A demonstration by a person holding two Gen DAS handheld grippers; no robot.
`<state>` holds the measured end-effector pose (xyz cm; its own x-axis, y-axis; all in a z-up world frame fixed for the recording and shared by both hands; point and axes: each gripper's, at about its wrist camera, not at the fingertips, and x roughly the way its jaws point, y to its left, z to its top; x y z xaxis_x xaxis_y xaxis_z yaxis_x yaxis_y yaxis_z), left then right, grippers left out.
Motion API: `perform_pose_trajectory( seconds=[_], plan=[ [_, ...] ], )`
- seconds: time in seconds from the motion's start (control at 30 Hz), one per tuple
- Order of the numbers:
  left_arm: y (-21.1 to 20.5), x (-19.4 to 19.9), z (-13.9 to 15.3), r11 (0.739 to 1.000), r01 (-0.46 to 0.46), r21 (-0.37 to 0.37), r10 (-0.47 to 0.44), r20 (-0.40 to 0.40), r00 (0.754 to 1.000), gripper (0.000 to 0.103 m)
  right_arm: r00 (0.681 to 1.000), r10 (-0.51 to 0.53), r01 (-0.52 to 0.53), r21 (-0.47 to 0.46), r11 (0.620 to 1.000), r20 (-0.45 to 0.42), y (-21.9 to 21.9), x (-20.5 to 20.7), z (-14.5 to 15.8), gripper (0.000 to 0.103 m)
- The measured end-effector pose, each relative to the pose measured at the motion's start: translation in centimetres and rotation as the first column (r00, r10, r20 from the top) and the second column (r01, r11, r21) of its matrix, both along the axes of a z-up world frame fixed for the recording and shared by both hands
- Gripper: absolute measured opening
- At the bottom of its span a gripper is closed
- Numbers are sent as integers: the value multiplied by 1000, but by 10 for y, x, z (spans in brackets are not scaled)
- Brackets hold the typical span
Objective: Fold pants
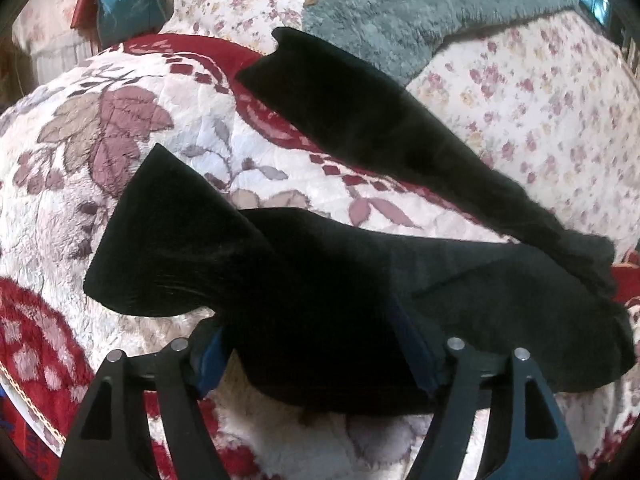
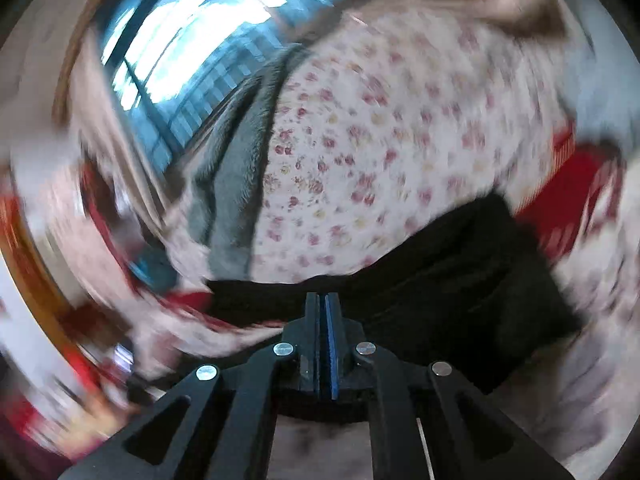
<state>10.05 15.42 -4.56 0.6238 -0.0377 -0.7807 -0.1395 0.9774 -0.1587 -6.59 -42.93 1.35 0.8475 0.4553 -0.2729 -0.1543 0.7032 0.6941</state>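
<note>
Pants: one pair, black (image 1: 360, 280), lying on the bed; both legs show in the left wrist view, spread apart in a V, one leg running up toward the grey blanket.
Bed covers: three counted. One red-and-cream floral blanket (image 1: 120, 140) under the pants, one small-flower quilt (image 1: 540, 120) beside it, one grey fleece blanket (image 1: 420, 12) at the far side.
Left claw (image 1: 316, 344): spread wide, blue-padded fingers (image 1: 210, 356) either side of the near leg's fabric, which fills the gap between them; not closed on it.
Right claw (image 2: 323, 312): closed, pads pressed together at the edge of the black fabric (image 2: 460, 280); view heavily blurred, so whether cloth is pinched between the pads cannot be told.
Window: one, bright (image 2: 192, 48), right wrist view.
</note>
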Motion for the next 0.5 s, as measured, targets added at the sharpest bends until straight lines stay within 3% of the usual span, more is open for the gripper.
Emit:
perform_pose_trajectory(
  seconds=[0.07, 0.23, 0.3, 0.37, 0.43, 0.5],
  plan=[
    [-3, 1, -1, 1000, 1, -6, -1, 3, 1000, 73, 995, 89, -85, 111, 990, -35, -1, 12, -8, 5],
    [-5, -2, 2, 1000, 5, -26, -4, 17, 1000, 74, 983, 179, -170, 167, 971, -40, 19, 18, -19, 5],
    [-4, -4, 4, 1000, 7, -30, -7, 18, 1000, 74, 987, 137, -124, 148, 981, -81, 25, 15, -21, 5],
    [-1, -5, 6, 999, 7, -42, -7, 14, 1000, 74, 982, 51, -26, 139, 990, -182, 29, 12, -22, 5],
    [2, -6, 9, 999, 5, -51, -4, 19, 1000, 74, 980, 18, 16, 166, 986, -198, 36, 1, -24, 9],
    [4, -7, 12, 998, 0, -59, 2, 25, 1000, 74, 979, -4, 31, 129, 991, -205, 56, -18, -27, 9]
  ],
)
